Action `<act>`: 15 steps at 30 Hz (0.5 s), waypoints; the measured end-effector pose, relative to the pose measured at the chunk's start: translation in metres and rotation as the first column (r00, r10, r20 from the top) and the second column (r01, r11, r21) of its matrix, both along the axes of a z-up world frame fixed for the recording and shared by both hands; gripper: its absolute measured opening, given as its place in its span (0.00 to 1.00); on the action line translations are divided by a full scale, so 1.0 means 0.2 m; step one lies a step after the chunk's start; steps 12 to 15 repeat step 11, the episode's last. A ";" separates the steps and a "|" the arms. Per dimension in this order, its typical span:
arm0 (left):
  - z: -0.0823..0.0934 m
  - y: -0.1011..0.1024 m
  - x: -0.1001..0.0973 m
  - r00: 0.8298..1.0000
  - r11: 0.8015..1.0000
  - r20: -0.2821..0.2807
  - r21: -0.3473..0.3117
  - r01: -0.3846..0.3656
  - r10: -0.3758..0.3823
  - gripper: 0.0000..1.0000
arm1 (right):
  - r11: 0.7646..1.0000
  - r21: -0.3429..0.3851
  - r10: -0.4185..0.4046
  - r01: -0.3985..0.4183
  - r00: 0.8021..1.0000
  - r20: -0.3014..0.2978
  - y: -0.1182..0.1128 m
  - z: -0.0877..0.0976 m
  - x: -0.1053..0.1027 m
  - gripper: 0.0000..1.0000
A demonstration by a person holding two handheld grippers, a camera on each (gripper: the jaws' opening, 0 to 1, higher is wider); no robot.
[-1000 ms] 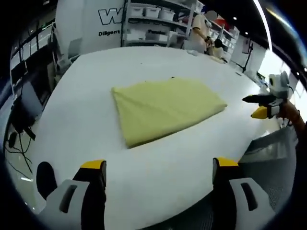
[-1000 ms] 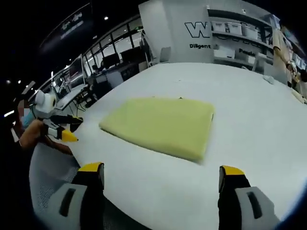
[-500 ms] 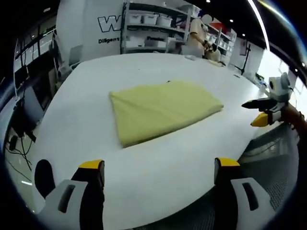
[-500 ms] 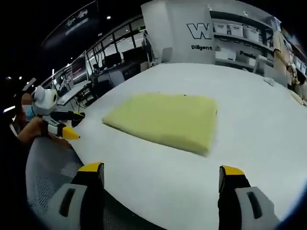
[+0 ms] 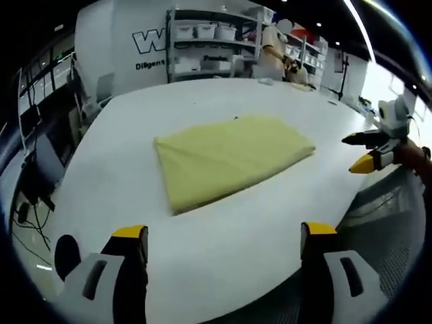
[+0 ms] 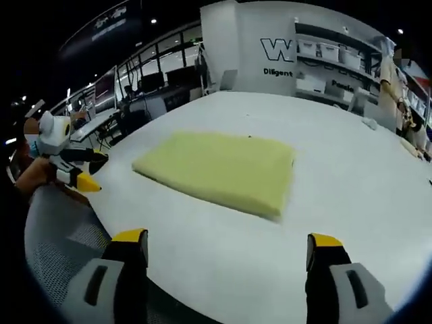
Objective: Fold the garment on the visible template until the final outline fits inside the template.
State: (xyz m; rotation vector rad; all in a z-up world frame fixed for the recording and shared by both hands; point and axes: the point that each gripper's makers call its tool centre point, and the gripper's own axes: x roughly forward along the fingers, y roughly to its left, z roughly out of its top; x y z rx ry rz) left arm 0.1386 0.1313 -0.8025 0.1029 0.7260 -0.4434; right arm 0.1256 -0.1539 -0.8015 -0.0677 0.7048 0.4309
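Reading off the far white wall [image 5: 115, 40]: a big "W" logo with smaller text under it starting "Diligent", the rest cut off. Right gripper view shows the same sign [image 6: 277, 50], plus shelf labels too blurred to read. Folded yellow garment [image 5: 229, 155] lies flat as a rough rectangle mid-counter, well apart from both grippers; same garment [image 6: 216, 169] in the right gripper view. No template outline can be made out. White counter [image 5: 236, 236] is broad and rounded at the near edge. Left hand-held gripper [image 5: 223, 236] has jaws wide apart, holding nothing, hanging over the near counter edge. Right hand-held gripper [image 6: 226, 243] likewise spread, nothing between its jaws. Right gripper also appears at the right of the left gripper view [image 5: 368, 152], held in a hand off the counter edge. Shelving with white bins [image 5: 209, 34] against the far wall; people stand beside it. Desks and monitors [image 6: 148, 88] at far left; dark ceiling with strip light.
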 end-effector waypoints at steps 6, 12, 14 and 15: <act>0.00 0.00 0.00 1.000 1.000 -0.005 -0.011 -0.012 0.012 0.95 | 1.000 -0.015 0.010 -0.010 1.000 -0.014 0.00 -0.02 0.00 0.95; 0.00 0.02 0.01 1.000 1.000 -0.003 -0.007 -0.031 0.031 0.96 | 0.998 -0.060 0.021 -0.021 1.000 0.003 -0.01 -0.02 0.00 0.95; 0.00 0.02 0.01 1.000 1.000 -0.003 -0.007 -0.031 0.031 0.96 | 0.998 -0.060 0.021 -0.021 1.000 0.003 -0.01 -0.02 0.00 0.95; 0.00 0.02 0.01 1.000 1.000 -0.003 -0.007 -0.031 0.031 0.96 | 0.998 -0.060 0.021 -0.021 1.000 0.003 -0.01 -0.02 0.00 0.95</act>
